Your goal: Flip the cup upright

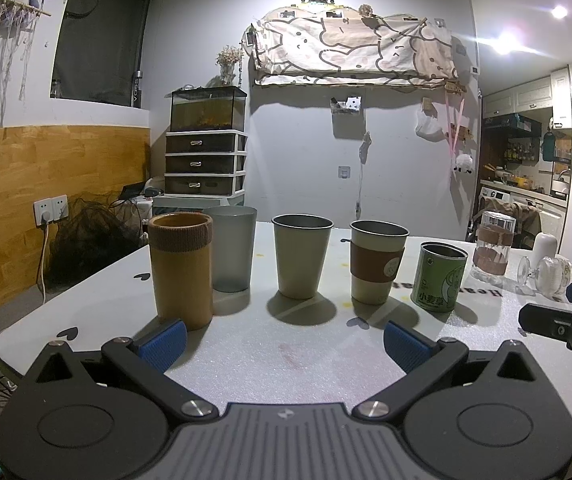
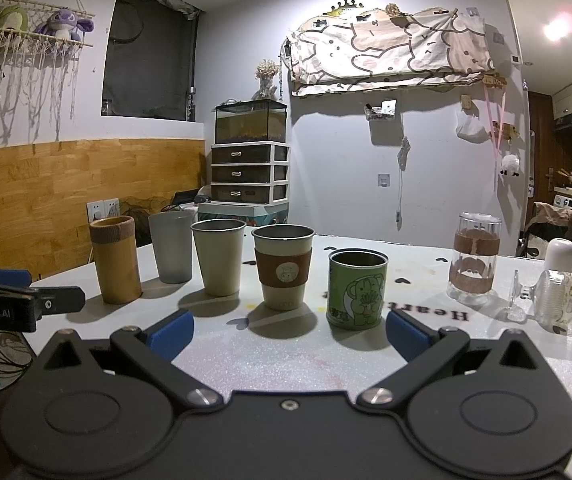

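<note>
The cup still to be flipped is judged to be the stemmed glass, which is seen lying on its side at about 3 o'clock on the table, its foot turned toward the row of containers. Just beside it, toward 2 o'clock, a clear glass with a brown sleeve is seen mouth-down, so it may also need turning. A white capsule-shaped object is placed just behind the stemmed glass. Five vessels are already upright in a row from 10 to 1 o'clock: a bamboo cup, a frosted tumbler, a plain metal cup, a sleeved cup and a green tin. The right gripper is held low with its blue pads spread wide and nothing between them; the left gripper is likewise spread and empty. The step in hand is judged to be the approach. The next move calls for the right gripper to be swung toward 3 o'clock and closed on the bowl or stem without rolling the glass.
</note>
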### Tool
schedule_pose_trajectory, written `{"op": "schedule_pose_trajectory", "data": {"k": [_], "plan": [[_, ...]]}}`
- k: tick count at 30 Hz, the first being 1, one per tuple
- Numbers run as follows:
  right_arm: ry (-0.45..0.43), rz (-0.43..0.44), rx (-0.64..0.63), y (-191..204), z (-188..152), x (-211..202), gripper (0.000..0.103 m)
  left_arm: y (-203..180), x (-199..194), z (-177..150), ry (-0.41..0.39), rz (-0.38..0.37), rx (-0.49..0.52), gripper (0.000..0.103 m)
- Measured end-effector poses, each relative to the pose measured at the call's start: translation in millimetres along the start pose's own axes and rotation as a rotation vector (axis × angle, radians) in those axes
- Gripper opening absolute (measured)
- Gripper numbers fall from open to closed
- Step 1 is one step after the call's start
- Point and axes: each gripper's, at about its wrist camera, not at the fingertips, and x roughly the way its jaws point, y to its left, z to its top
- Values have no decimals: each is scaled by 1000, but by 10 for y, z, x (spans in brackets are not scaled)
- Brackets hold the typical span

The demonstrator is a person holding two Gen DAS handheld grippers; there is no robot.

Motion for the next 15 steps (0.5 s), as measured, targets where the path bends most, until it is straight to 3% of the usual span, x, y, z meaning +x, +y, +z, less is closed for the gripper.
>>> {"op": "schedule_pose_trajectory", "data": {"k": [15], "plan": [[1,2,0,9,2,-9,103,6,2,1,0,0,-1,103]]}}
